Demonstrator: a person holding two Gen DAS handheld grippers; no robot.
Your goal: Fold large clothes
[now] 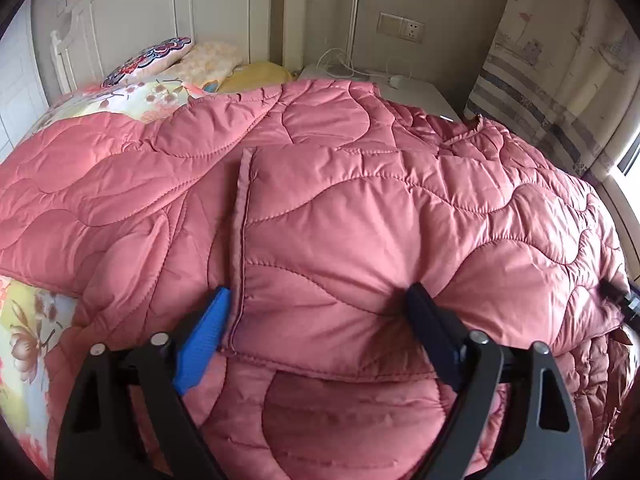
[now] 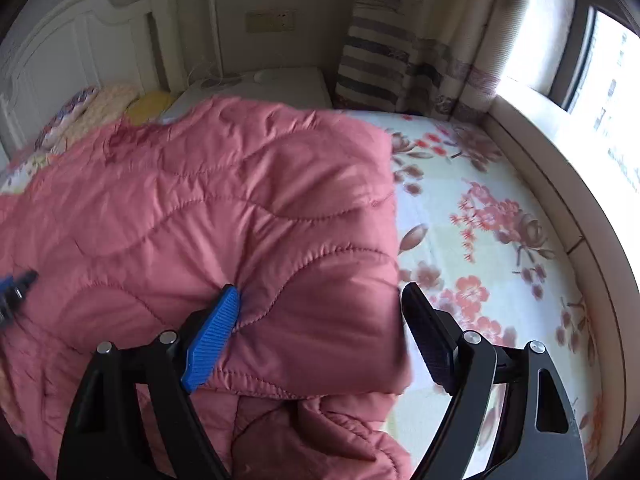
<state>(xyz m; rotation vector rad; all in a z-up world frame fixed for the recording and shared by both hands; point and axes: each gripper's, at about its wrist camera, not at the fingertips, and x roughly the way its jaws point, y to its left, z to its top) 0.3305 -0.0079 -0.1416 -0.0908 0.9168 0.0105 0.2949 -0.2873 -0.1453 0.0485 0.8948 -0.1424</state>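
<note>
The pink quilted coat (image 1: 320, 208) lies spread on the flowery bed (image 2: 500, 240) – its folded near flap sits between the wide left gripper (image 1: 318, 308), and its right edge sits between the wide right gripper (image 2: 320, 304).

Both wrist cams look steeply down, close over the pink quilted coat (image 1: 320, 208) (shared), toward headboard (image 1: 132, 8)

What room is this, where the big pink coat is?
Most likely a bedroom. The pink quilted coat lies on a bed with a flowery sheet, there are pillows by a white headboard, and a striped curtain hangs by the window.
</note>
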